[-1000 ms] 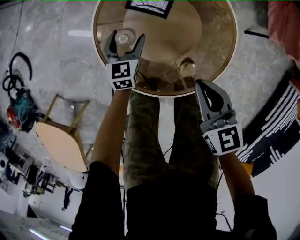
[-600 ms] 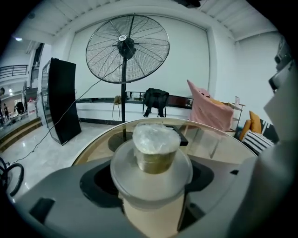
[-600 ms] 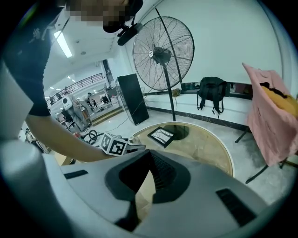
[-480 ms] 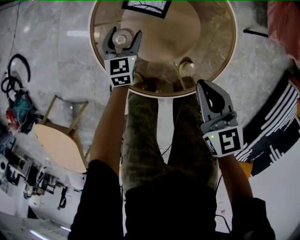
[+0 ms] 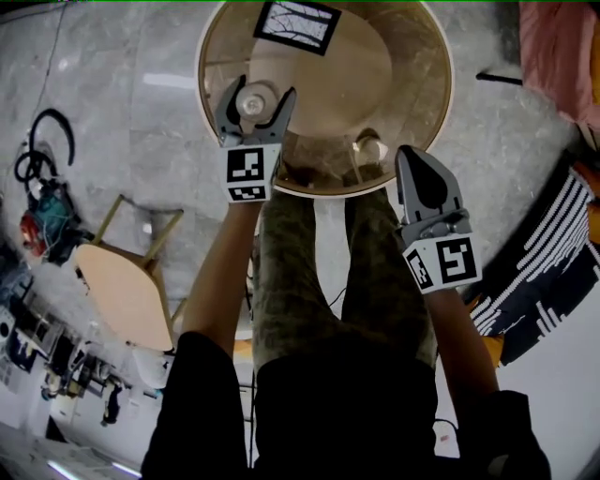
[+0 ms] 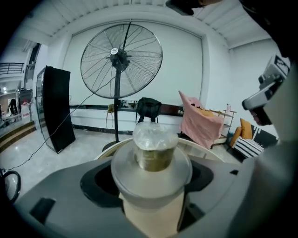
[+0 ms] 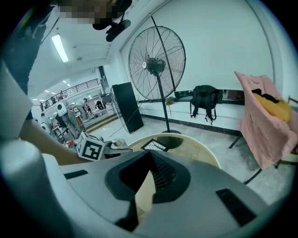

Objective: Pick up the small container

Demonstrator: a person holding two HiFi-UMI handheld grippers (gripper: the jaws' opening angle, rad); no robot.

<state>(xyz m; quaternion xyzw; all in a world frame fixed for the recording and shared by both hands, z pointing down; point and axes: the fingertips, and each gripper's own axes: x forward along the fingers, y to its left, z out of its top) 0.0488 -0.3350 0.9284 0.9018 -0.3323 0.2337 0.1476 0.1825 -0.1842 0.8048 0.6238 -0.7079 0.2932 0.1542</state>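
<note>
The small container [image 5: 253, 99] is a clear tub with a round lid and a smaller clear cup stacked on top. It sits between the jaws of my left gripper [image 5: 255, 94], above the round table [image 5: 412, 66]. The jaws have just been closing and now press on its sides. In the left gripper view the small container [image 6: 153, 160] fills the gap of the left gripper [image 6: 151, 179], clear of the tabletop. My right gripper [image 5: 412, 161] hangs at the table's near edge with its jaws together on nothing; in its own view the right gripper [image 7: 149, 160] tips meet.
A black-framed marker sheet [image 5: 297, 23] lies at the table's far side. A small pale object [image 5: 372, 145] sits near the front rim by the right gripper. A wooden chair [image 5: 122, 291] stands to the left, cables [image 5: 37, 141] lie beyond it. A big floor fan [image 6: 121, 58] stands behind the table.
The left jaws narrowed onto the container and the left gripper rose with it off the table. The right gripper lifted a little toward the table's rim.
</note>
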